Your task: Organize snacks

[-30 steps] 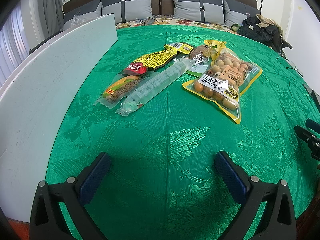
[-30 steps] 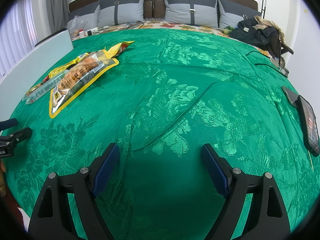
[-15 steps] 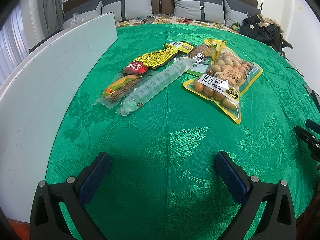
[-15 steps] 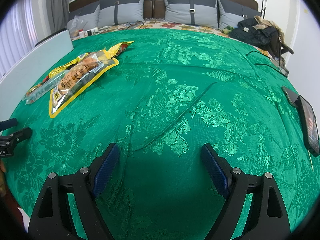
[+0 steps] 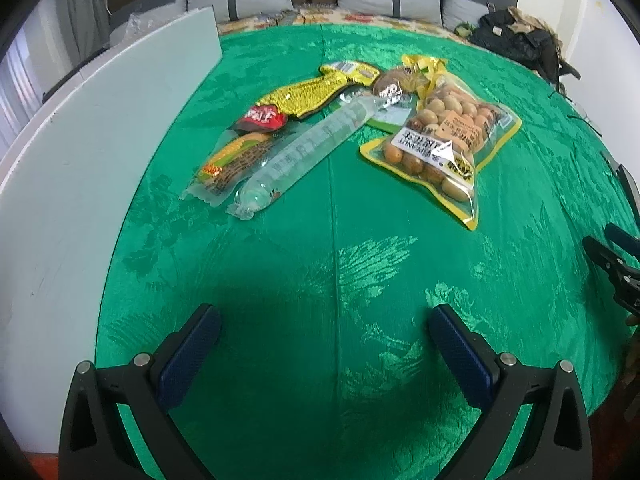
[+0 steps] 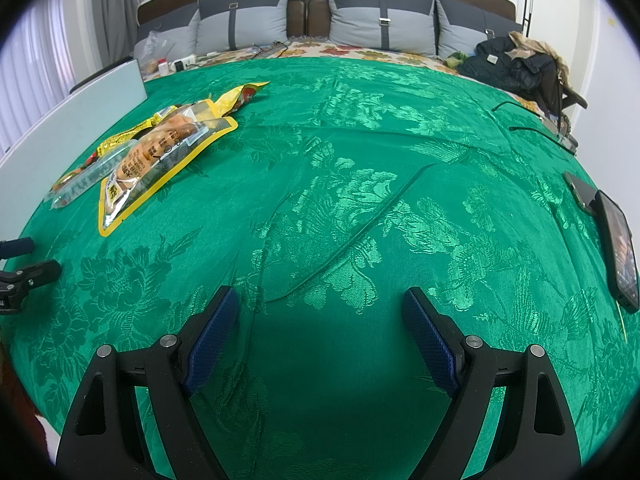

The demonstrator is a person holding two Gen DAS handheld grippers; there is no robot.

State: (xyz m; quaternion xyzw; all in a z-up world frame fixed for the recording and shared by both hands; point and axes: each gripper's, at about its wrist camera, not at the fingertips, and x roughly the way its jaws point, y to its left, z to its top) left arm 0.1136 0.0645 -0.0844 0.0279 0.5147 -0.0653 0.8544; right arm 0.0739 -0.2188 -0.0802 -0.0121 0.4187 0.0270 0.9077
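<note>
The snacks were all bunched together on the green floral brocade cloth (image 5: pixel 332 248) covering the bed, over toward its left side. Biggest one was a yellow-edged clear bag of peanuts (image 5: pixel 442 142), lying flat. Just left of it sat a long clear plastic tube pack (image 5: pixel 304 152), angled diagonally, with its upper end lying on a small green-and-white packet (image 5: pixel 390 117). Tucked right against the tube was a clear-wrapped corn cob (image 5: pixel 236 158), and above that a yellow scaly-looking flat packet with a red end (image 5: pixel 308 94). There was also a small brown round thing (image 5: pixel 390 85) by the top of the peanut bag, maybe a wrapped snack, but it was too blurry to call.

A pale grey-white flat board (image 5: pixel 80 184) lay along the left edge of the cloth, close to the pile.

The left gripper (image 5: pixel 324 338), black with blue pads, hovered over bare cloth short of the snacks, spread wide with nothing in it. The right gripper (image 6: pixel 320 322) was also spread wide and empty, well off to the right over bare cloth.

Further out, a dark phone (image 6: pixel 618 246) lay near the right edge, a dark jacket (image 6: pixel 516 64) was heaped in the far corner, and grey pillows (image 6: pixel 380 22) lined the headboard.
</note>
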